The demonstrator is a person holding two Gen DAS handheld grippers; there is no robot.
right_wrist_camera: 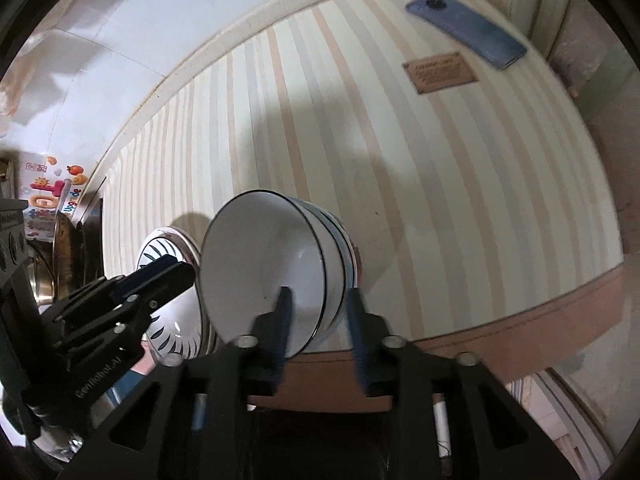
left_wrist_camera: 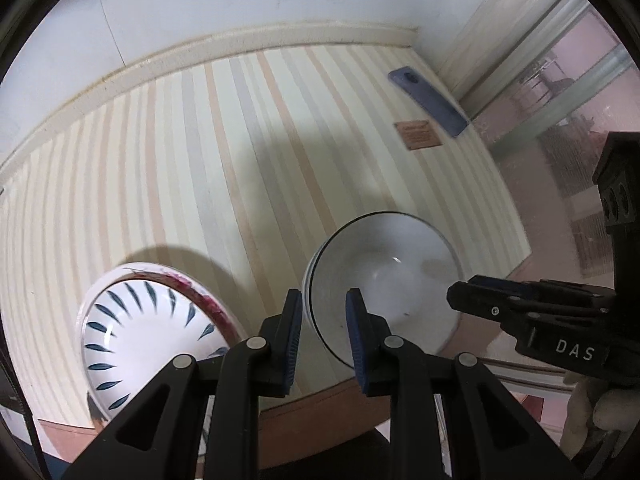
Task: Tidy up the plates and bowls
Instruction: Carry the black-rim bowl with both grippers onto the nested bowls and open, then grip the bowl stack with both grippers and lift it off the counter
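Your left gripper point(left_wrist_camera: 324, 330) filled the bottom centre of the left wrist view, its blue pads standing apart with the near rim of the white bowl point(left_wrist_camera: 384, 280) between them; nothing was clamped. That bowl, black-rimmed, sat at lower right of centre on the striped tablecloth point(left_wrist_camera: 200, 140), close to the table's near edge. In the right wrist view it appeared as the top of a nested stack of bowls point(right_wrist_camera: 276, 272) at centre frame, and your right gripper point(right_wrist_camera: 318, 328) straddled the stack's near side with fingers point(right_wrist_camera: 282, 320) spread wide, one inside the top bowl and one outside; whether either touched the rim could not be told through the blur.

At lower left of the left wrist view lay the leaf-patterned bowl point(left_wrist_camera: 148, 336), resting in a red-rimmed plate point(left_wrist_camera: 212, 304), partly hidden by your gripper's linkage. Your right gripper reached in from the right edge of that view, its tip over the white bowl's right rim. In the right wrist view your left gripper came in from the lower left, its tip in front of the patterned bowl.

Farther out, a blue phone point(left_wrist_camera: 428, 100) lay at upper right, a small brown label point(left_wrist_camera: 418, 134) just beside it. Beyond the cloth ran a pale wall point(left_wrist_camera: 200, 0).
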